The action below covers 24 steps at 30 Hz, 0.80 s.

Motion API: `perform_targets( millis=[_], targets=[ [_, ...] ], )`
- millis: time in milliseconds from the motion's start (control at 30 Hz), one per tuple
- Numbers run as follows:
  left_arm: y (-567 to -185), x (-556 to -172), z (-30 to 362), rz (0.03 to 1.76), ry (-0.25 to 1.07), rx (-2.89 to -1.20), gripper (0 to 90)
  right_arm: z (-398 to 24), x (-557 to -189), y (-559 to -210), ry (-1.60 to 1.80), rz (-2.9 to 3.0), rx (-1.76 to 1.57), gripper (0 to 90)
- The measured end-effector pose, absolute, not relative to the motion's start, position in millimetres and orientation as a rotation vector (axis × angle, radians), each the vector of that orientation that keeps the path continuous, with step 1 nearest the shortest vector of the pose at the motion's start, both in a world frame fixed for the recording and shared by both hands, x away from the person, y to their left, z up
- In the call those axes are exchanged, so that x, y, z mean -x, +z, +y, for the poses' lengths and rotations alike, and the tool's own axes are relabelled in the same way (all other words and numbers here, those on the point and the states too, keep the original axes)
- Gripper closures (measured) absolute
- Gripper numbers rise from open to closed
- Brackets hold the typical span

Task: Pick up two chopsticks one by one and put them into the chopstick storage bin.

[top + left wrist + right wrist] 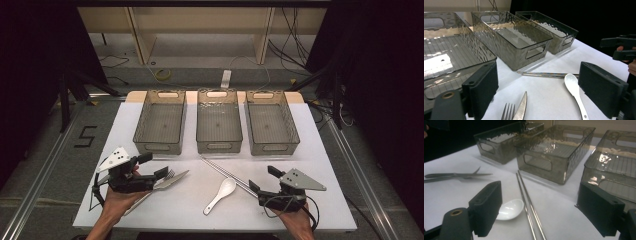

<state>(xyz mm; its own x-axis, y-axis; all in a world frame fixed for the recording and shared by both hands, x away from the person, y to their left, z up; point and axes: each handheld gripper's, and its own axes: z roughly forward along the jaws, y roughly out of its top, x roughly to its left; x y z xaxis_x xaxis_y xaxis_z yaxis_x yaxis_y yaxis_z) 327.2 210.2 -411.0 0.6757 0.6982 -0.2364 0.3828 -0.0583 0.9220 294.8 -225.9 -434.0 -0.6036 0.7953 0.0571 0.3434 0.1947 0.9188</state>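
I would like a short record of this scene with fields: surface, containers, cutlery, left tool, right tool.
surface: white table
containers: three clear grey bins in a row, left bin, middle bin, right bin, all empty
cutlery: fork and knife together at left; metal chopsticks lying slantwise; white spoon beside them
left tool: jaws open, holding nothing, over the fork and knife
right tool: jaws open, holding nothing, near the chopsticks

Three bins (218, 122) stand behind; knife (172, 180) left, spoon (220, 195) centre, chopsticks (226, 173) just right of it
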Motion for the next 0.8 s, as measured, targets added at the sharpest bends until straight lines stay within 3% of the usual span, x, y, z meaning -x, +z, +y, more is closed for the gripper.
perform_targets(
  millis=[800],
  targets=[
    [-411,-328,211,0.903,0.33,-1.666,15.6,-225,-332,-414,1.145,2.302,-1.062,21.9]
  ],
)
